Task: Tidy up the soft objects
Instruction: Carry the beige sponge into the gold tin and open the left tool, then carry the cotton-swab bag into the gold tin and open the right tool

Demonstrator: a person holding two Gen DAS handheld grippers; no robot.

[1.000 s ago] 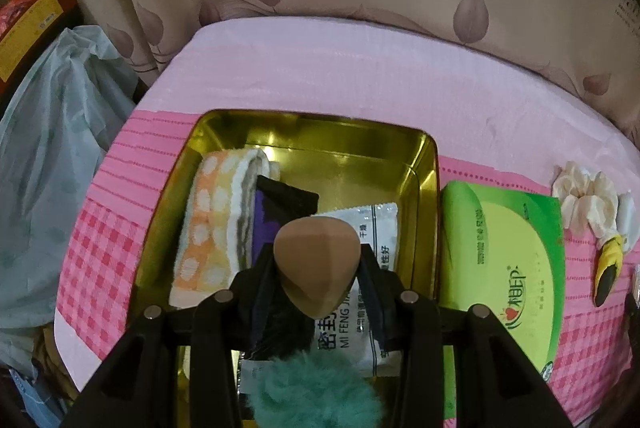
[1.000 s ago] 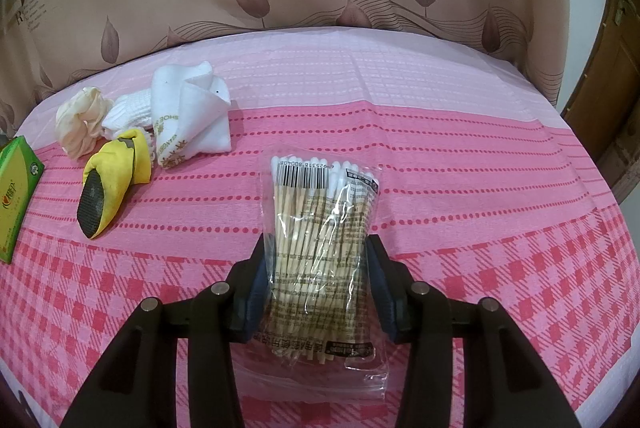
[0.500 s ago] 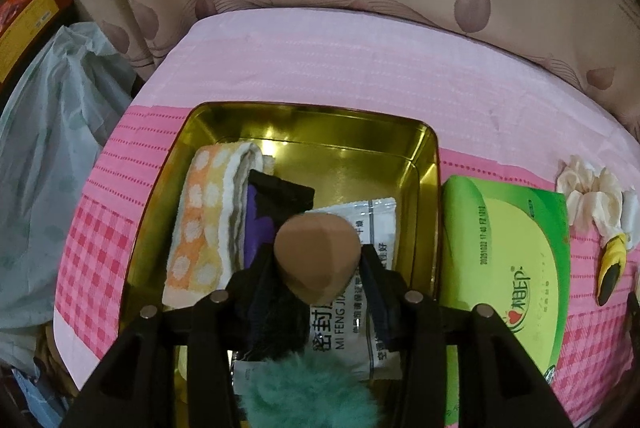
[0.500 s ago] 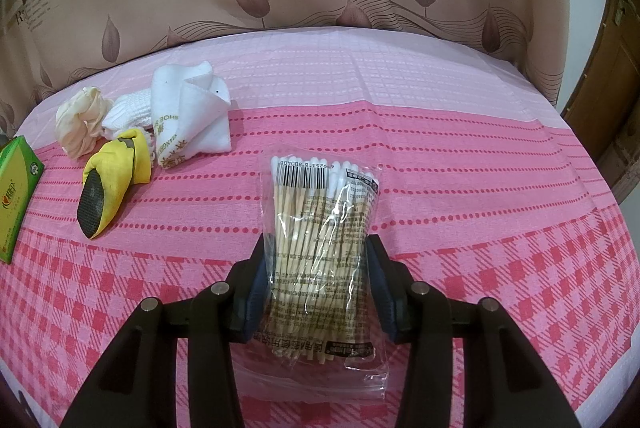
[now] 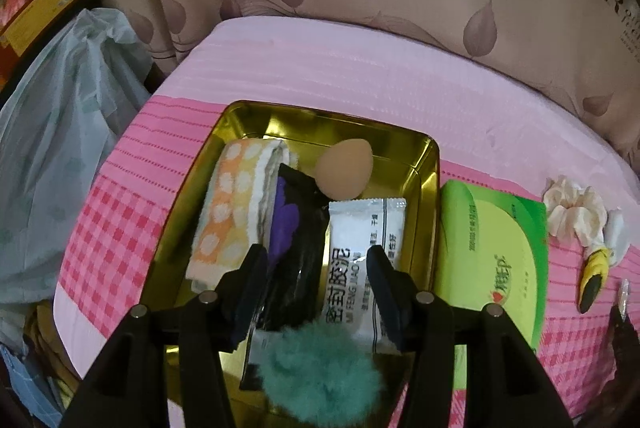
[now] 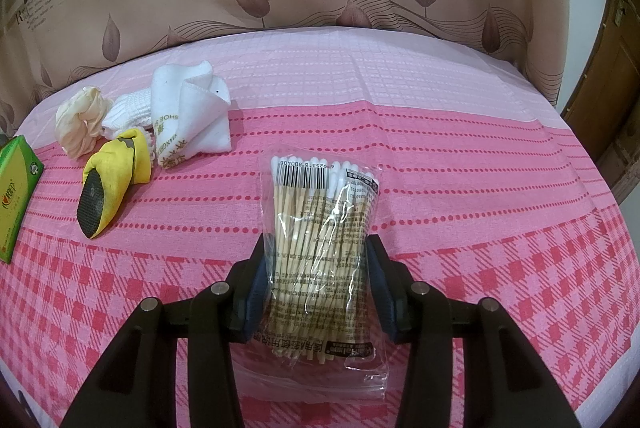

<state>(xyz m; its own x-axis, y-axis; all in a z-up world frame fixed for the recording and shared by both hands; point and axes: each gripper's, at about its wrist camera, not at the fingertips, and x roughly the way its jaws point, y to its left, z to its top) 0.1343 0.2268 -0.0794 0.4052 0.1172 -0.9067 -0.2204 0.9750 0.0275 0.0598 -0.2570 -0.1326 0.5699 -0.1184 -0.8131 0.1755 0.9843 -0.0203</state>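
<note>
In the left wrist view a gold tray [image 5: 424, 163] holds an orange-and-white towel [image 5: 232, 211], a black-and-purple packet [image 5: 292, 248], a white packet [image 5: 360, 260], a teal fluffy ball [image 5: 320, 376] and a tan makeup sponge [image 5: 346, 169] lying at the tray's far end. My left gripper [image 5: 316, 268] is open and empty above the packets. In the right wrist view my right gripper [image 6: 318, 268] is shut on a bag of cotton swabs [image 6: 320, 224] that rests on the pink tablecloth.
A green tissue pack [image 5: 492, 260] lies right of the tray. A cream scrunchie [image 6: 78, 125], a white cloth [image 6: 188, 119] and a yellow shoe cover [image 6: 112, 183] lie left of the swabs. A curtain hangs behind the table; a plastic bag [image 5: 60, 131] hangs at its left.
My left gripper has opened and let go of the tan sponge, which now lies in the tray's far end. The right gripper has not moved.
</note>
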